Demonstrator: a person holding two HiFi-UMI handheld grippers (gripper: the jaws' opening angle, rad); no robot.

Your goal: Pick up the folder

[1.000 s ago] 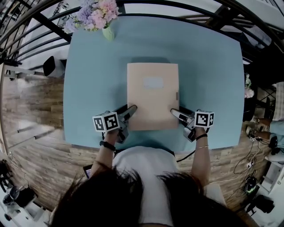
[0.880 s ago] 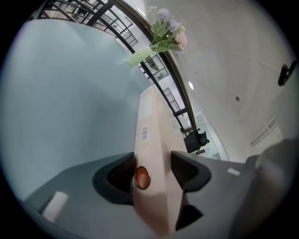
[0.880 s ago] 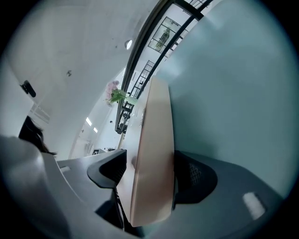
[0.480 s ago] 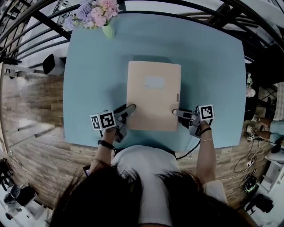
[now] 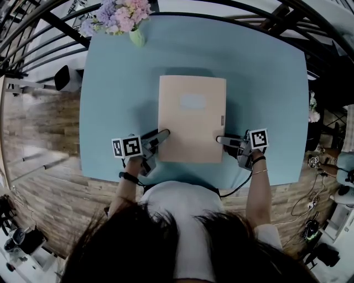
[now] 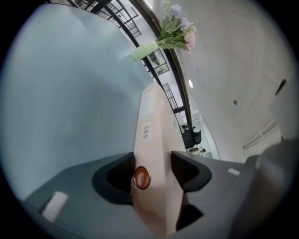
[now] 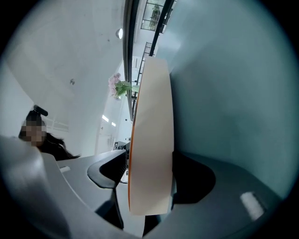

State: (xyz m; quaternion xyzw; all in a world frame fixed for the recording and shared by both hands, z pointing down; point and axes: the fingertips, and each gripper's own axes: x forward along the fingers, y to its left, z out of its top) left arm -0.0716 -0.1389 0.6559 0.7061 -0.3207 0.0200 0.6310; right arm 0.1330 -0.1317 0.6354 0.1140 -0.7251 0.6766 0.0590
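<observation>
1. Since a second ago both hands have drawn slightly outward. The left gripper has shifted a little toward the desk's left edge and the right gripper toward its right edge, while the folder has barely shifted.
2. That folder lies lengthwise in the middle of the desk, its short near edge toward the person and a pale label on its cover.
3. In the left gripper view the jaws are clamped on the folder's near left corner, one on each face. An orange ring in the spine sits right at the jaws.
4. In the right gripper view the jaws likewise pinch the near right corner, with the thin edge sandwiched between them.
5. I cannot tell whether the folder is already clear of the desk; the lift seems barely begun.
6. Main risk: both grips sit at the near end only, so the far end hangs unsupported. It could droop, drag on the desk, or lever the corners out of the jaws.
7. Raising one hand faster than the other would twist the folder and loosen a pinch.
8. A vase of flowers stands at the far left corner, well apart, so a knock looks unlikely.
</observation>
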